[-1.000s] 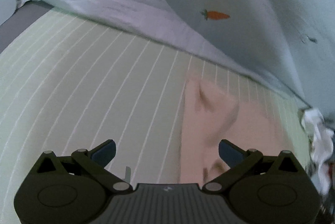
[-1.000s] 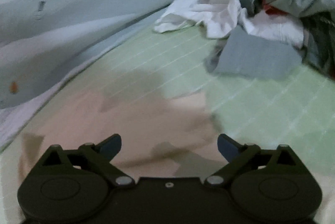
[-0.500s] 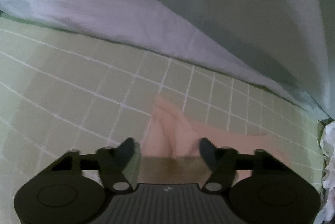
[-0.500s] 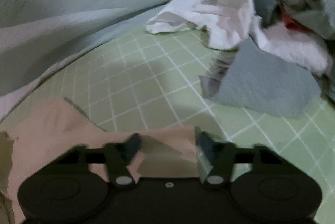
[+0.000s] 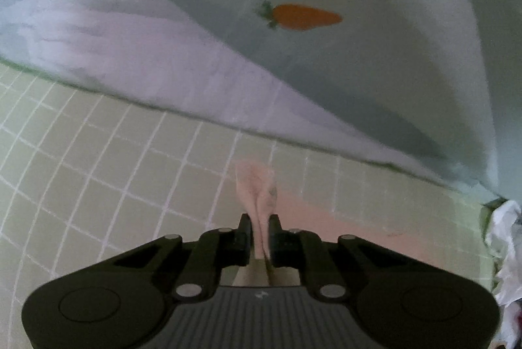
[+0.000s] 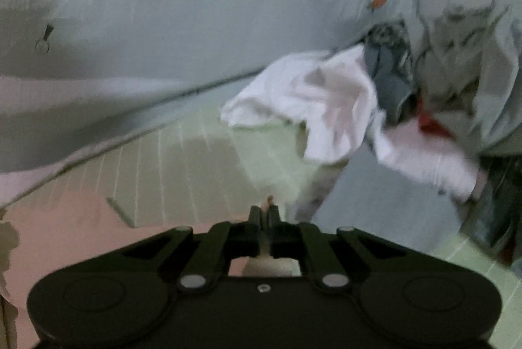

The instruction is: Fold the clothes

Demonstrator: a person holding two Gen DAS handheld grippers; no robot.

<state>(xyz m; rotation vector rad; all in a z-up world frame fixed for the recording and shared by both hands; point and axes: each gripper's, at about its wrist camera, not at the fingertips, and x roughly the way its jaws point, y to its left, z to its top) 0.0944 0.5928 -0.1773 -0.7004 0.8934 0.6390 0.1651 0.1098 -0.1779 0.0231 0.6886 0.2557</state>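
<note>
Left gripper (image 5: 260, 238): jaws closing, pinching soft pink cloth garment (image 5: 257, 192) bunched ahead; right gripper (image 6: 263, 218) clamped on its limp, light edge.

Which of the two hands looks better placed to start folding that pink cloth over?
Probably the left gripper: its fingers are closing on a clear bunch of the pink cloth. The right gripper looks shut, with only a sliver showing.

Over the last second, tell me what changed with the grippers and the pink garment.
Both grippers went from wide open to pinching. The left gripper is closing on a raised fold of the pink garment; the right gripper has shut on its edge. The green checked sheet, the carrot-print quilt and the clothes pile stayed put.
</note>
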